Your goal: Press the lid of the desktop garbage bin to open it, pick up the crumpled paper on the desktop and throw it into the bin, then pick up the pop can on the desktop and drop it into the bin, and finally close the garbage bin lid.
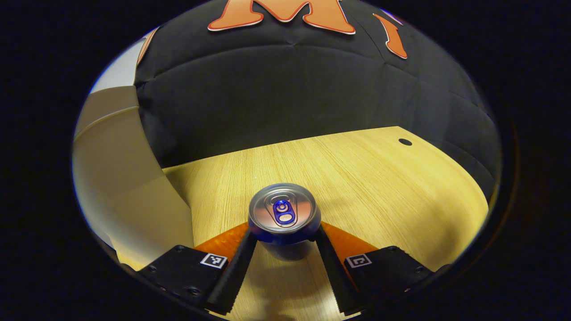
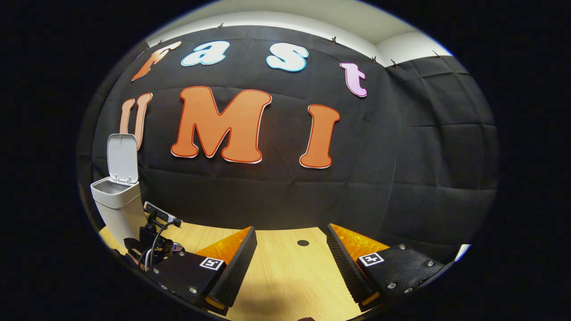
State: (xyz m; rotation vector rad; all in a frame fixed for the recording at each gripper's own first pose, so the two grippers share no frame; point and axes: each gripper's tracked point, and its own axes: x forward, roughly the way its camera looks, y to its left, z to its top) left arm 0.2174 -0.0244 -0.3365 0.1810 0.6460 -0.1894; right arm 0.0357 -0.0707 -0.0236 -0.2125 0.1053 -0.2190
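Note:
An upright pop can [image 1: 283, 213] with a silver top and blue body sits between the tips of my left gripper [image 1: 285, 235]. Both fingers press on its sides. Whether it rests on the wooden desktop [image 1: 366, 178] or hangs just above it is unclear. The white garbage bin [image 1: 120, 178] rises close on the left of that view. In the right gripper view the bin [image 2: 117, 203] stands at the far left with its lid [image 2: 122, 157] flipped up. The left gripper [image 2: 157, 243] is low beside it, with the can's top [image 2: 177, 246] just showing. My right gripper [image 2: 290, 245] is open over bare desktop.
A small dark round hole [image 1: 405, 141] lies in the desktop near the back edge, and appears as the hole [image 2: 303, 243] in the right gripper view. The black cloth wall [image 2: 285, 187] closes off the back. A cable runs off the left gripper.

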